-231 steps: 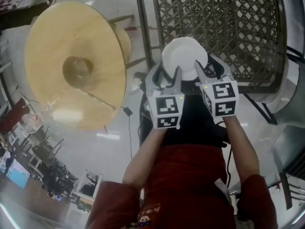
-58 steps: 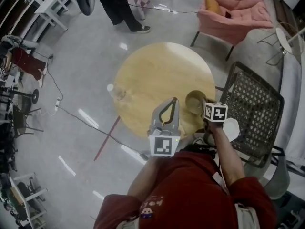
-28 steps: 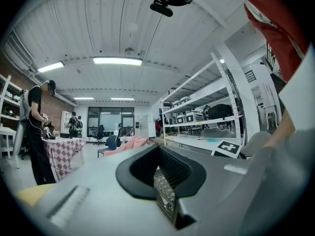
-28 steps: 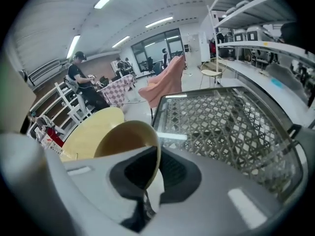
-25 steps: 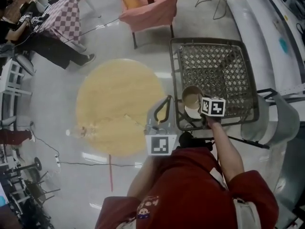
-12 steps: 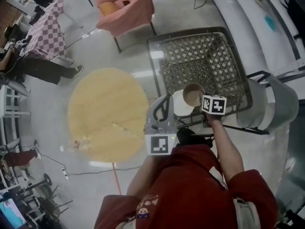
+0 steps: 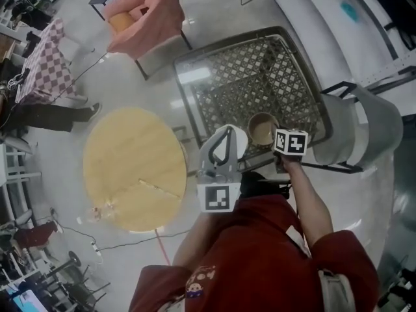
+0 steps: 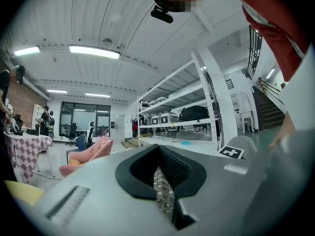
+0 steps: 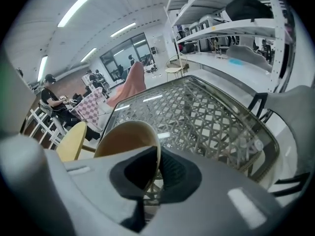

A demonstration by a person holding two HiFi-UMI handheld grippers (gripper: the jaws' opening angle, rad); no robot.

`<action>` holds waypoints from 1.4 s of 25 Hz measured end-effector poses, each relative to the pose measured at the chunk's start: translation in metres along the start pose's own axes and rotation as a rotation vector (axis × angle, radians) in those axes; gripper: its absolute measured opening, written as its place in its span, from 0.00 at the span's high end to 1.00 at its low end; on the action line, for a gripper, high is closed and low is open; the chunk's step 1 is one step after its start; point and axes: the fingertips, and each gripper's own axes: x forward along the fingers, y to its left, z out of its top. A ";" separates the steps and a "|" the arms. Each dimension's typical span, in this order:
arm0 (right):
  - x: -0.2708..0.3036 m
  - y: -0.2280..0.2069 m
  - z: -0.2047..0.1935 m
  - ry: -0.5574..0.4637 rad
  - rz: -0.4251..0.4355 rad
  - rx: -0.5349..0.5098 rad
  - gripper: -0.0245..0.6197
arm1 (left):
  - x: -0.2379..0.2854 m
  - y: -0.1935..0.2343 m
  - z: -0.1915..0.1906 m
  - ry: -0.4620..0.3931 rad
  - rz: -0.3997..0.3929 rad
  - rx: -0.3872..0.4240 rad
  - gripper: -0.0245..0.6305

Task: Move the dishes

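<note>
While the right gripper (image 9: 147, 178) is clamped on the rim of a tan bowl (image 9: 125, 139), the left gripper (image 7: 227, 132) has its jaws together with nothing in them. The bowl wall sits between the right jaws, and the bowl hangs tilted over the near edge of the lattice table (image 7: 260, 77); whether it touches that top cannot be told. A white plate (image 7: 242, 142) lies at the same near edge, just beside the bowl and partly behind the left gripper. The left gripper is held at the lattice table's near left corner. A round wooden table (image 7: 130, 168) stands well left of the lattice table. A pink armchair (image 7: 146, 12) is beyond its far left corner, and a grey chair (image 7: 370, 122) is just to its right.
</note>
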 end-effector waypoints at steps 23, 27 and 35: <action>0.038 -0.053 -0.021 0.083 -0.013 0.056 0.94 | 0.053 -0.033 -0.013 0.037 -0.021 -0.111 0.95; 0.042 -0.058 -0.025 0.094 -0.015 0.059 0.94 | 0.058 -0.041 -0.014 0.068 -0.061 -0.029 0.95; 0.045 -0.063 -0.029 0.088 -0.029 0.068 0.94 | 0.058 -0.040 -0.014 0.068 -0.066 0.012 0.95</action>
